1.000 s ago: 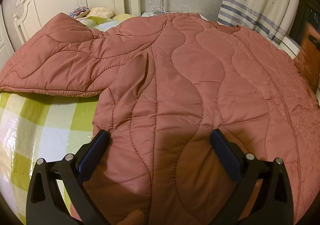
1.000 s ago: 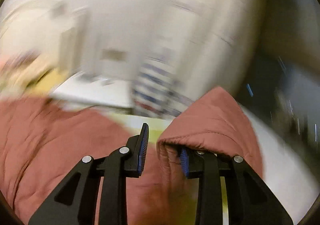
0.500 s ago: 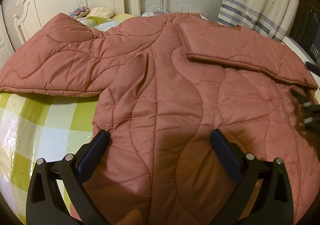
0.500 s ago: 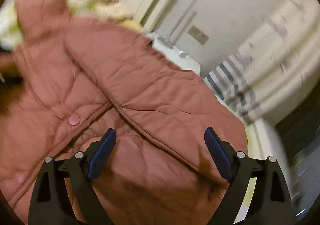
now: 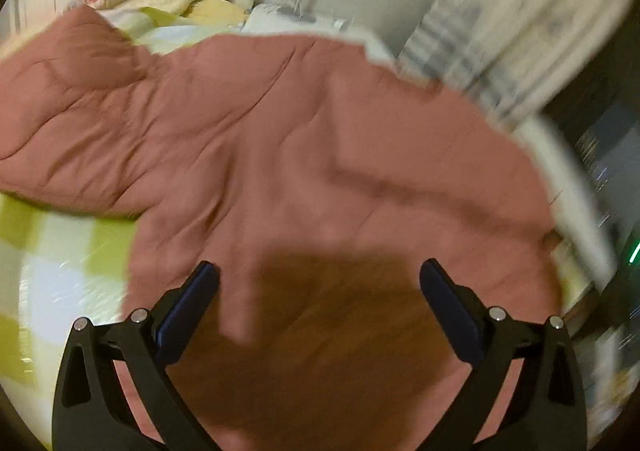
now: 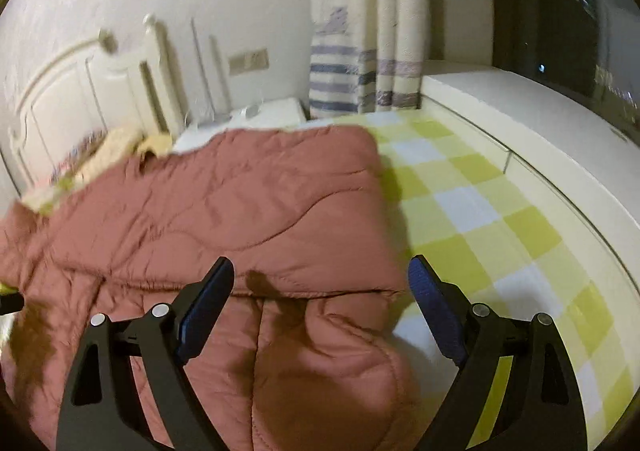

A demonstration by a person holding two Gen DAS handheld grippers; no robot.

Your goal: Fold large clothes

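Right wrist view, jacket (image 6: 240,211): spread over the checked bedsheet (image 6: 480,211), filling the centre and left of the frame; one sleeve (image 6: 280,187) is laid folded across the body.
Left wrist view, far sleeve (image 5: 80,91): seen unfolded at upper left; left so, a lopsided fold would result.
Folded sleeve risk: puffy quilting could let it spring or slide off if brushed.
Right gripper (image 6: 320,291): jaws spread wide, nothing held, above the sleeve hem.
Left gripper (image 5: 316,291): spread wide, empty, over the jacket's lower body; blur could cause a mis-aimed pinch.

A pinkish quilted coat (image 6: 248,211) is spread flat across the checked bedsheet (image 6: 480,211), one sleeve seemingly folded over it.
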